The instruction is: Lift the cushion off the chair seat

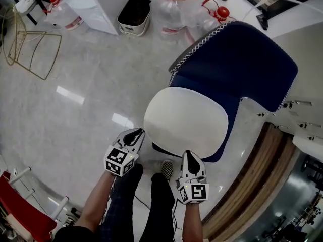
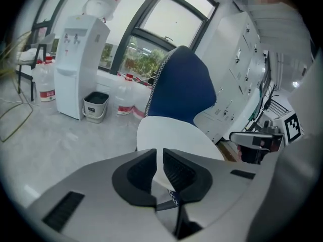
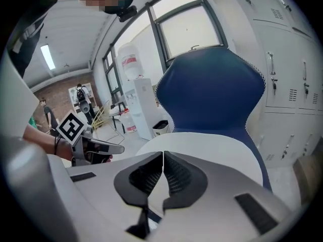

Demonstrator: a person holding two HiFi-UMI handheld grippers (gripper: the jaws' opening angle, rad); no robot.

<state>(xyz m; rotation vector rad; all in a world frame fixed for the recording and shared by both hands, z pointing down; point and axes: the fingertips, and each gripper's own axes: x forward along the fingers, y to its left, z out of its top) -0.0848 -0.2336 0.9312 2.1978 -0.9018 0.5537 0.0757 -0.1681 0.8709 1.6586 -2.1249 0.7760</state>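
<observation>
The white round cushion lies flat on the seat of the dark blue chair. The left gripper is just beside the cushion's near left edge, its jaws almost together with only a thin slit, holding nothing. The right gripper is at the near right edge, its jaws closed together and empty.
</observation>
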